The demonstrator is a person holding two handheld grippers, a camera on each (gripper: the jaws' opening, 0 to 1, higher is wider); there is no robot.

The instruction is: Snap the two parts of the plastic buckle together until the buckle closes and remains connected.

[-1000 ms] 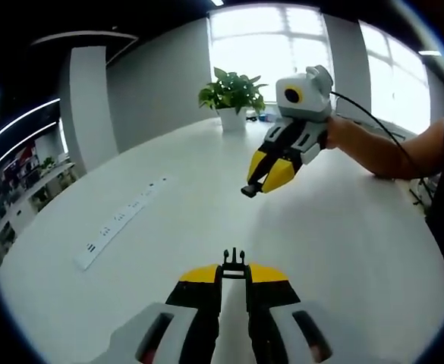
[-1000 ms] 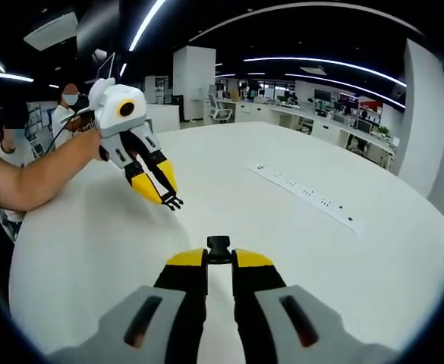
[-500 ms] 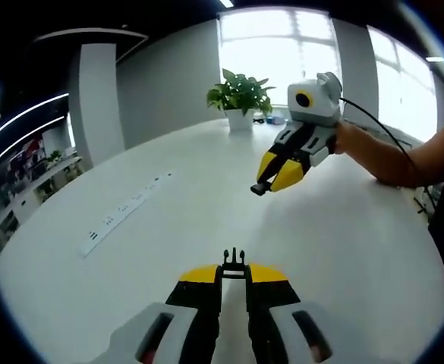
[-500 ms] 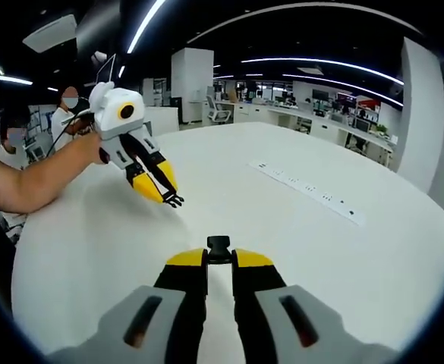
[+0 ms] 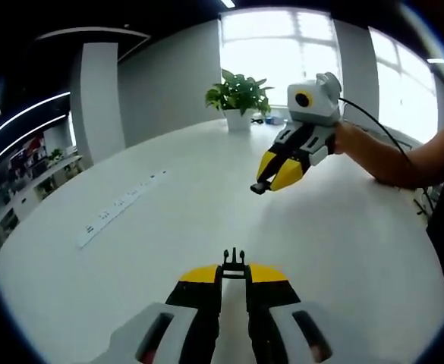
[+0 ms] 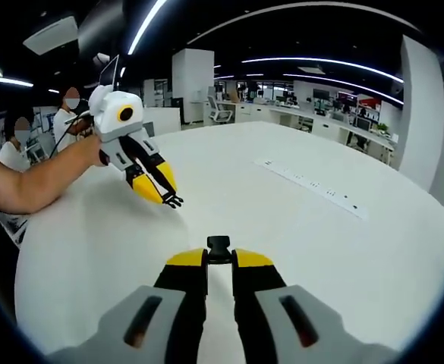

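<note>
Two grippers, left gripper (image 5: 234,267) and right gripper (image 6: 218,252), jaws each pinching one buckle half.

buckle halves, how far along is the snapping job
Done: each half is picked up. The left tool is shut on the pronged buckle half, the right tool on the socket buckle half. In hand: both held above the white table, apart. Left: bring them together and snap shut.

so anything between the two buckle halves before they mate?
Nothing visible. The left gripper holds the pronged half, the right gripper the socket half, both in the air over the table. Bare table between them; the power strip lies off to the side.
</note>
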